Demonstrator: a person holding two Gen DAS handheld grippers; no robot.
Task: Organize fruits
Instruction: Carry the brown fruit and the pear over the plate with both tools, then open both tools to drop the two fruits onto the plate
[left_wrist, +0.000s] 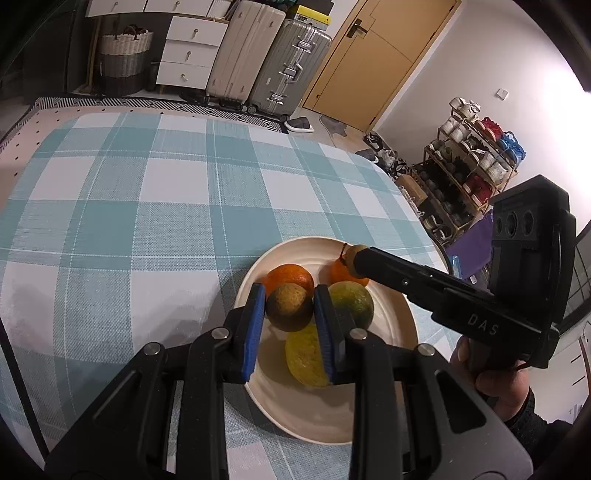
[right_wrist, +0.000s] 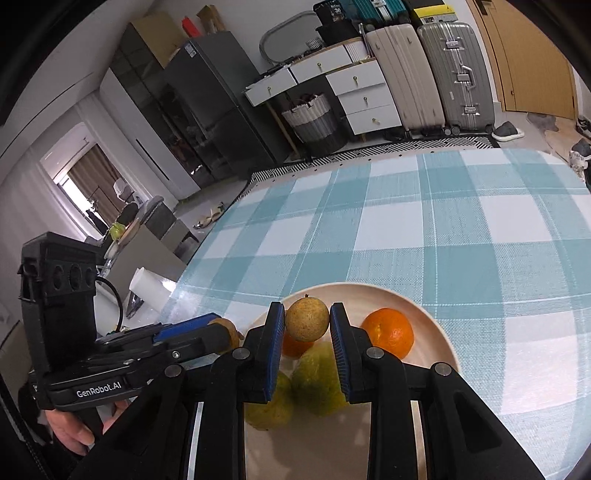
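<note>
Left gripper (left_wrist: 290, 310) clamps brown fruit (left_wrist: 290, 307); right gripper (right_wrist: 307, 320) likewise.

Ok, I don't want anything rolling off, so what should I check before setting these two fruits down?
1. Left tongs shut on brown fruit: ok.
2. Right tongs shut on yellow fruit: ok.
3. Bare room on plate: ok, near side.
4. The two tongs clear of each other: ok.
5. Height above the oranges: cannot tell.
</note>
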